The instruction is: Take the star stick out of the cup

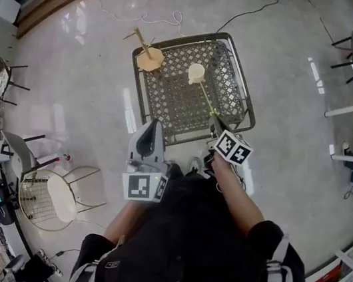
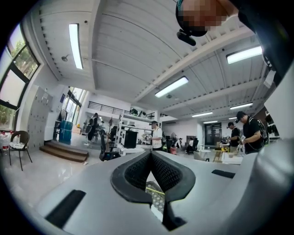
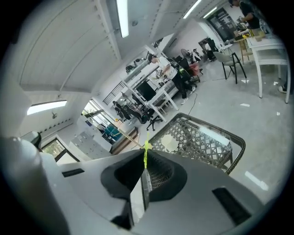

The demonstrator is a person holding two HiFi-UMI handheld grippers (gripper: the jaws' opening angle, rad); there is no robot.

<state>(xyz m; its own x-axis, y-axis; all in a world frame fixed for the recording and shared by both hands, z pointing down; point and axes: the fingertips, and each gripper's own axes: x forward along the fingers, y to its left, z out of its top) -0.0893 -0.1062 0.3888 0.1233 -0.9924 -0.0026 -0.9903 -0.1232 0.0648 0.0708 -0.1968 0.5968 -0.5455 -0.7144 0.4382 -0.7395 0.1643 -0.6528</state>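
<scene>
Nearest the head camera, the left gripper point(image 1: 152, 129) hangs by the near corner of the mesh table point(image 1: 168, 108), jaws together on nothing, well apart from the cup point(image 1: 196, 73). The right gripper point(image 1: 217, 127) is clamped on the near end of the star stick point(image 1: 206, 97), whose long axis runs straight away from the tongs toward the cup. Whether the far end has cleared the rim cannot be told; withdrawal should probably follow that axis, upward and back.

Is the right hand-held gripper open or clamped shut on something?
Shut on the star stick: in the right gripper view the right hand-held gripper has its jaws together, pinching the thin yellow-green stick.
</scene>
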